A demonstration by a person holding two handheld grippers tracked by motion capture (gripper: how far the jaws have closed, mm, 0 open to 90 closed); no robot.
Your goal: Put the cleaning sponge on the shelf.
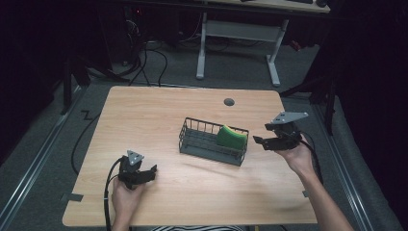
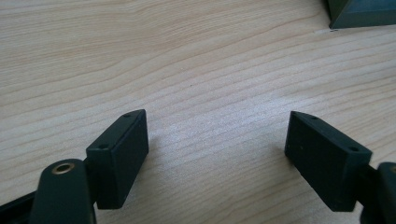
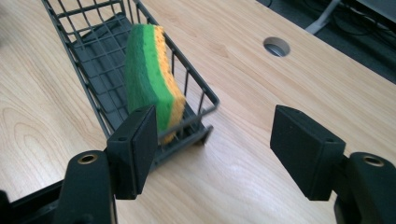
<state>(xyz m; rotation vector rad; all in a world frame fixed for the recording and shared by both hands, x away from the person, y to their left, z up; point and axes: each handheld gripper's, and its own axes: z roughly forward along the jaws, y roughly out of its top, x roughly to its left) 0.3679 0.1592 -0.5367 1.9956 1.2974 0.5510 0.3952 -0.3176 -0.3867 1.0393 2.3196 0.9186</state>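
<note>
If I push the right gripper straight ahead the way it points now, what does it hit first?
Probably the near end of the wire basket, where the green and yellow sponge leans. That end lies toward one side of the right gripper, so it may meet bare table; depth is unclear.

A green and yellow sponge (image 3: 152, 79) stands on edge, tilted, at one end of a dark wire basket (image 1: 195, 144), apparently leaning against its wall.
</note>
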